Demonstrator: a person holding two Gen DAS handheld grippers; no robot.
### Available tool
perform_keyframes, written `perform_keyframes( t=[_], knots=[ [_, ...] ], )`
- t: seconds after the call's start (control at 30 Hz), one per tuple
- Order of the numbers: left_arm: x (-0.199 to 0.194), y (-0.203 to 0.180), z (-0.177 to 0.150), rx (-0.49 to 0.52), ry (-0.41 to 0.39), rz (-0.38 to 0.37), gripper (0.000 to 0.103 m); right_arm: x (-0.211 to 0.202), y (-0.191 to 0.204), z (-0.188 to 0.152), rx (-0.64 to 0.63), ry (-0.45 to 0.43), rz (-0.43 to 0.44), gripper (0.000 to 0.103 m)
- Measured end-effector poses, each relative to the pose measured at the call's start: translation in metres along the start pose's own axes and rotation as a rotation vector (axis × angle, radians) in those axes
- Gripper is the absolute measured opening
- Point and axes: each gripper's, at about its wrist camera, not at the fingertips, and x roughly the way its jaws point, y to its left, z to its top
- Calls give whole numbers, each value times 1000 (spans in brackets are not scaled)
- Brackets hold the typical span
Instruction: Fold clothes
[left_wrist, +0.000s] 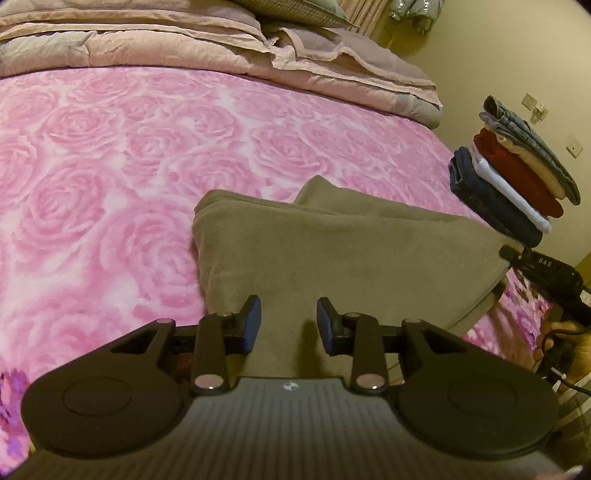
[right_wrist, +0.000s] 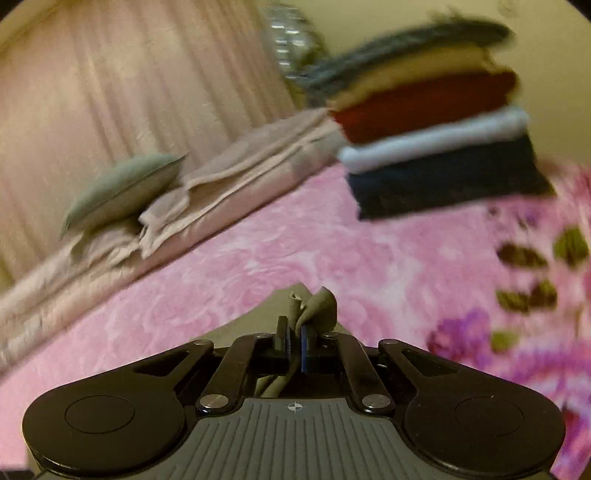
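Note:
An olive-grey garment (left_wrist: 351, 251) lies folded into a thick rectangle on the pink rose bedspread (left_wrist: 110, 166). My left gripper (left_wrist: 289, 314) hovers over its near edge. The blue pads stand apart and only the cloth's surface shows in the gap. My right gripper (left_wrist: 513, 254) holds the garment's right corner, which is lifted slightly off the bed. In the right wrist view this gripper (right_wrist: 295, 336) is shut on a bunched fold of the olive garment (right_wrist: 317, 302), which sticks out past the fingertips.
A stack of folded clothes (left_wrist: 513, 177) in blue, white, red, beige and denim stands at the bed's right edge, blurred in the right wrist view (right_wrist: 436, 125). A folded pinkish quilt (left_wrist: 221, 40) and a grey pillow (right_wrist: 122, 188) lie along the far side. A person's hand (left_wrist: 561, 332) shows at the right.

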Motion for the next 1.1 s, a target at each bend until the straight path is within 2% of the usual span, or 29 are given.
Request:
perform_keyframes(
  t=[0.03,0.13,0.27,0.3,0.33,0.37,0.43,0.53,0.57,0.6,0.63,0.67,0.7,0.77,0.8,0.83,0.87,0.9,0.93,1.1],
  knots=[
    [2,0,-1,0,3,1,28,3,3,-2,-39,15,-3,3],
    [7,2,-5,1,11,5,28,-7,9,-11,-150,-29,3,3],
    [9,2,-6,1,7,4,28,-35,22,-11,-265,-192,115,3],
    [10,1,-6,2,8,4,28,-30,21,-11,-273,-166,94,3],
    [10,1,-5,2,10,4,28,-18,15,-13,-268,-92,42,3],
    [10,1,-5,2,11,3,28,-1,6,-17,-248,31,-28,3],
    [9,1,-4,4,14,0,28,13,-12,-24,-151,128,-53,3],
    [8,3,-2,-3,19,-6,28,12,-12,-14,-102,147,-68,6],
    [6,3,0,-8,16,-6,28,10,-10,-11,-94,141,-82,13],
    [3,3,3,-9,2,-5,28,5,-7,-6,-95,112,-120,43],
    [0,3,5,-9,-13,-2,28,0,-2,-2,-112,69,-185,81],
    [-5,2,9,-6,-32,7,28,-5,3,1,-144,18,-254,84],
    [-9,2,13,-3,-52,17,28,-10,8,3,-182,-14,-273,83],
    [-11,2,23,8,-74,17,27,-11,19,7,-239,-13,-175,80],
    [-10,1,27,18,-79,17,27,-11,25,9,-267,-11,-123,69],
    [-6,-1,32,34,-77,26,26,-4,32,7,-295,19,-87,63],
    [-2,-2,36,51,-75,34,22,4,38,5,-322,53,-52,59],
    [4,-3,40,69,-75,39,13,11,45,3,-350,86,-17,48],
    [11,-3,44,81,-71,40,10,22,48,0,-372,105,-2,43],
    [51,2,51,145,-54,94,9,64,45,-3,-444,104,-16,41]
  ],
)
